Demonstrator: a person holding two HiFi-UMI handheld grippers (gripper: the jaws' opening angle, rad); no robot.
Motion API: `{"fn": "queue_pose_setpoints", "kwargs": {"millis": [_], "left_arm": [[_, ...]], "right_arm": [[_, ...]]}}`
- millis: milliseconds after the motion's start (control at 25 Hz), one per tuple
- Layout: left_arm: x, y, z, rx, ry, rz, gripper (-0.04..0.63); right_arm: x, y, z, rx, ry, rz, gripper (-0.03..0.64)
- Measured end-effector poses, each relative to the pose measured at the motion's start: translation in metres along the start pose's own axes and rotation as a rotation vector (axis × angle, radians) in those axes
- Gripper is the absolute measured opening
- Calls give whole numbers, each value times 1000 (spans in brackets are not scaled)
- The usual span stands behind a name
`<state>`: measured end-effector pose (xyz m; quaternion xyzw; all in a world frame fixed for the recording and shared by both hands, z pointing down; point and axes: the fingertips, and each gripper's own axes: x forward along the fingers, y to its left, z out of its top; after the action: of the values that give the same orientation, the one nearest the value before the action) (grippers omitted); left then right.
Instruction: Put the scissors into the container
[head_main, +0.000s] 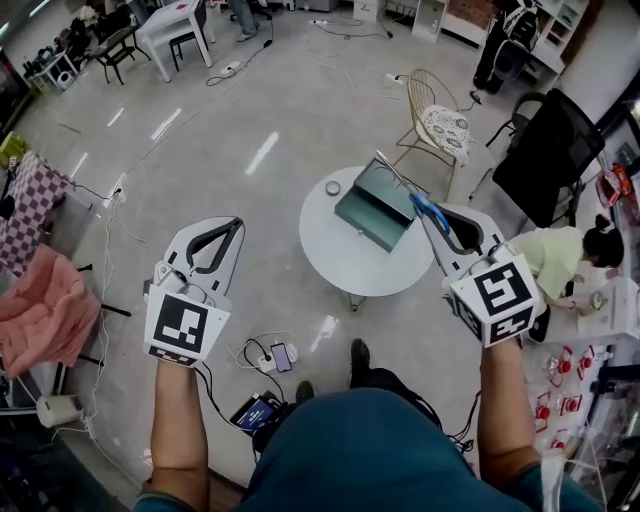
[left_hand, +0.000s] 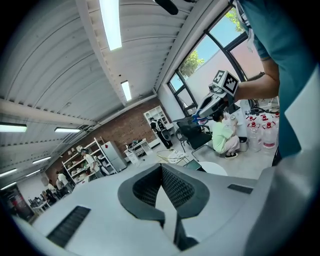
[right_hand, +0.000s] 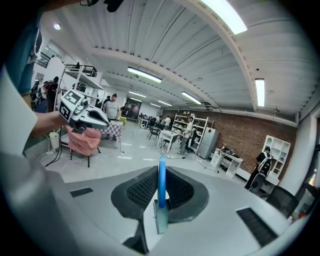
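On the round white table (head_main: 335, 265) the dark-green rectangular container (head_main: 372, 208) lies just left of our right gripper (head_main: 437, 218), clamped on blue-handled scissors (right_hand: 161, 180); our left gripper (head_main: 222, 228) is closed, empty.

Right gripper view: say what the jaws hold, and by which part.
The right gripper is shut on the scissors, clamped by the blue handle, which stands edge-on between the jaws.

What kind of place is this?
Probably a large shared workshop or lab hall: a brick wall at the far end, open shelves with people nearby, and cables lying across the floor.
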<state>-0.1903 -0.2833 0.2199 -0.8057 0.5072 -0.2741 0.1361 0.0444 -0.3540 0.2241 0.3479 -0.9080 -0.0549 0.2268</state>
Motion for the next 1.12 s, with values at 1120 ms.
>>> {"fn": "queue_pose_setpoints", "kwargs": {"millis": [1120], "left_arm": [[146,-11,-48,-71,111,-31,17]], "right_arm": [[137,-88,-92,30,89,97,54]]}}
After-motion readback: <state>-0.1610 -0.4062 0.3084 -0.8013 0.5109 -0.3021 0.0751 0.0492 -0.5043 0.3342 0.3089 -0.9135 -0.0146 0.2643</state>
